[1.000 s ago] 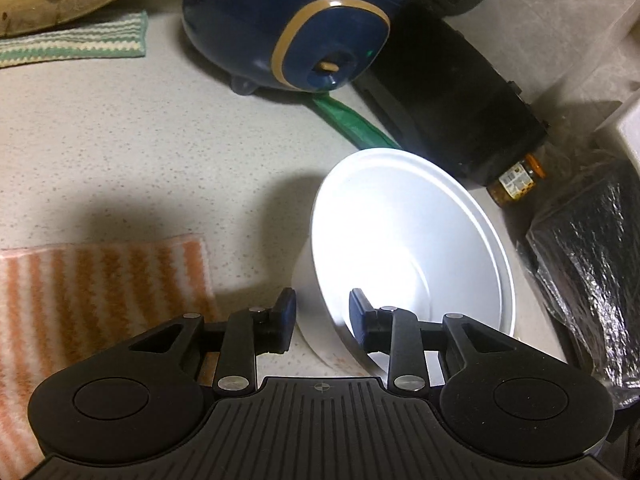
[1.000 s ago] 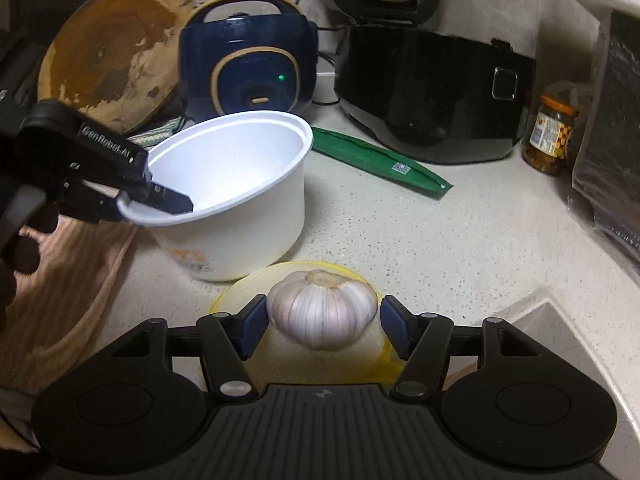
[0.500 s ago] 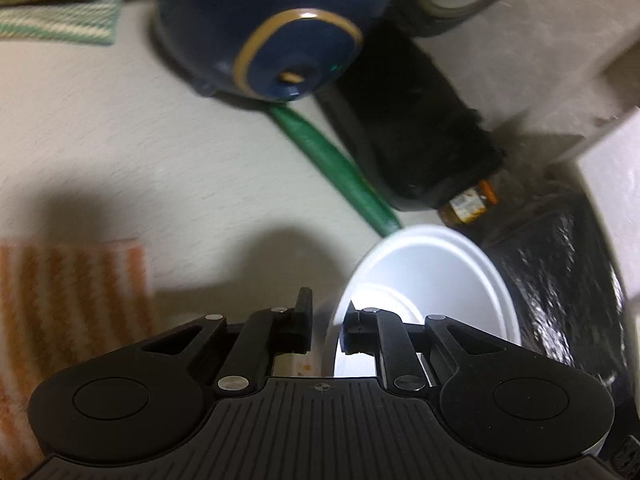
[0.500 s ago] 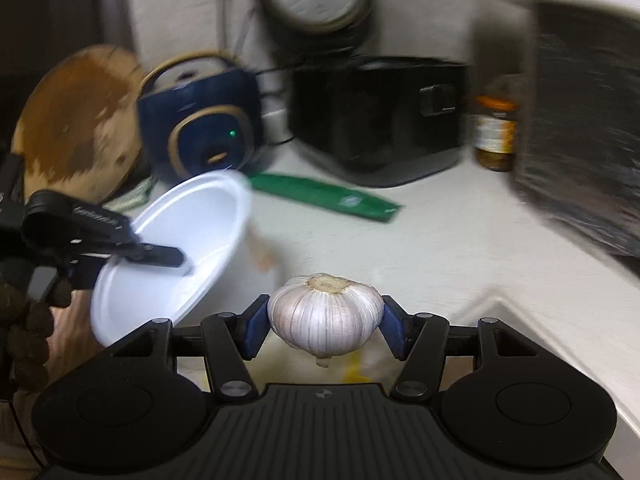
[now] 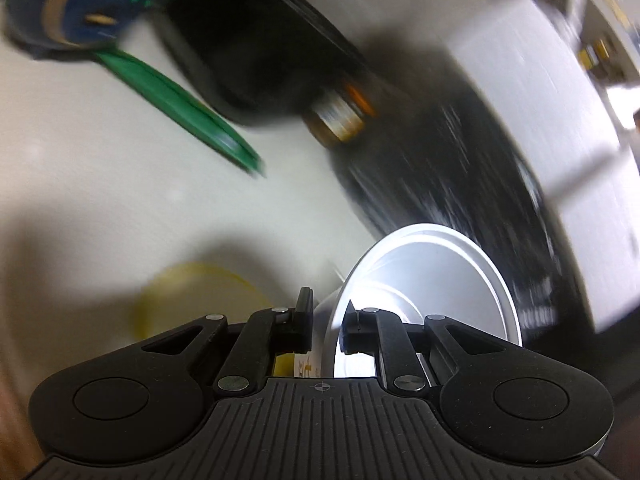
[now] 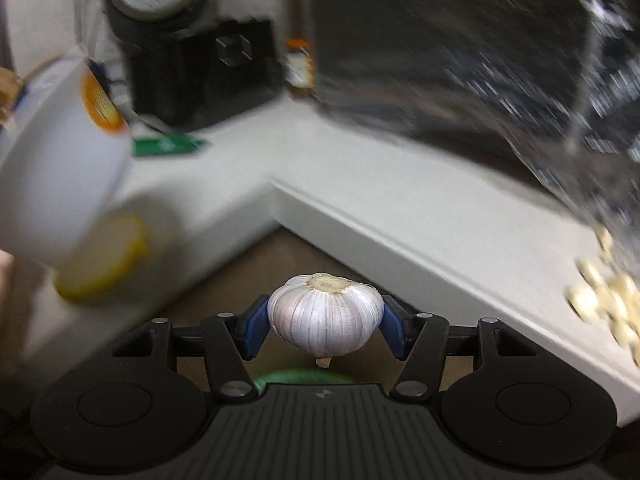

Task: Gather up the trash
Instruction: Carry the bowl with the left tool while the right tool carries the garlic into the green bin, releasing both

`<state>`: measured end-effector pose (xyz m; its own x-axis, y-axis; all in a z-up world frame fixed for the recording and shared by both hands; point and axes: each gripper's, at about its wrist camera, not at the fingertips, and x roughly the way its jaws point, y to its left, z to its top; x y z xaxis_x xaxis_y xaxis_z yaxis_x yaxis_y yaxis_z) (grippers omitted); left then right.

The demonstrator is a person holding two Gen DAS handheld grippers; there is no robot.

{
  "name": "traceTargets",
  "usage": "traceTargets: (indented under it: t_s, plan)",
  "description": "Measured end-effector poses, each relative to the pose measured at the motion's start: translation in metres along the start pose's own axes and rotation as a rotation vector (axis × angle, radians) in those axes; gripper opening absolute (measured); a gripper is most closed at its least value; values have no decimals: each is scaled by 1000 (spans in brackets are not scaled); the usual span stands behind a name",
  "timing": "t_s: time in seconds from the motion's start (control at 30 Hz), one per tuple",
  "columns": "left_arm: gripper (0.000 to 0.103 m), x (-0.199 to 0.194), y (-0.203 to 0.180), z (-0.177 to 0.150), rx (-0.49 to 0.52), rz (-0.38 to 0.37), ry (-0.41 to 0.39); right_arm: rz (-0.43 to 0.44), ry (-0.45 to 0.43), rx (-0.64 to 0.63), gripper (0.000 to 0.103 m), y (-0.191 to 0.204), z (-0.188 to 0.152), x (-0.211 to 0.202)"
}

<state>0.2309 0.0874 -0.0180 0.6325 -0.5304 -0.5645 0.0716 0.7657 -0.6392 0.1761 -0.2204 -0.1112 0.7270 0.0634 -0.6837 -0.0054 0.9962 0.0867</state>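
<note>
1. Two hand-held tongs show, one per wrist view, and both views are smeared by motion
2. Left tongs point(image 5: 326, 330) are nearly closed, pinching the rim of a white cup point(image 5: 432, 300); one finger sits outside the wall, the other inside the mouth
3. Their jaws have just been closing, with the cup wall between them
4. That cup is tipped, its open mouth facing away from the left tongs; in the right wrist view the cup point(image 6: 60, 168) hangs up at the left, clear of the counter point(image 6: 360, 184)
5. Right tongs point(image 6: 325, 324) are about half open, blue pads pressed on either side of a garlic bulb point(image 6: 325, 314), stem end up
6. Their jaws have just closed slightly further on the bulb
7. Bulb and right tongs hang out past the counter edge, with brown floor behind them
8. Yellow lid point(image 5: 196, 296) lies on the counter just ahead and left of the left tongs
9. Green packet point(image 5: 176, 104) lies further ahead to the left, beside a black appliance point(image 5: 256, 48)
10. Small jar point(image 5: 340, 120) stands ahead, touching a black plastic bag point(image 5: 460, 184)
11. Pale peeled cloves point(image 6: 604, 300) lie on the counter to the right of the right tongs
</note>
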Motion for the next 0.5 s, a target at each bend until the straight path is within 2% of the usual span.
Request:
traceTargets:
  t_s: [0.17, 0.33, 0.5]
  plan:
    - [15, 38, -42, -35, 129, 24, 124, -5, 26, 68, 58, -39, -26, -4]
    - [15, 74, -70, -77, 323, 178, 218, 16, 46, 101, 58, -61, -43, -5]
    - [14, 99, -57, -104, 335, 267, 291, 28, 52, 96, 58, -69, -58, -5]
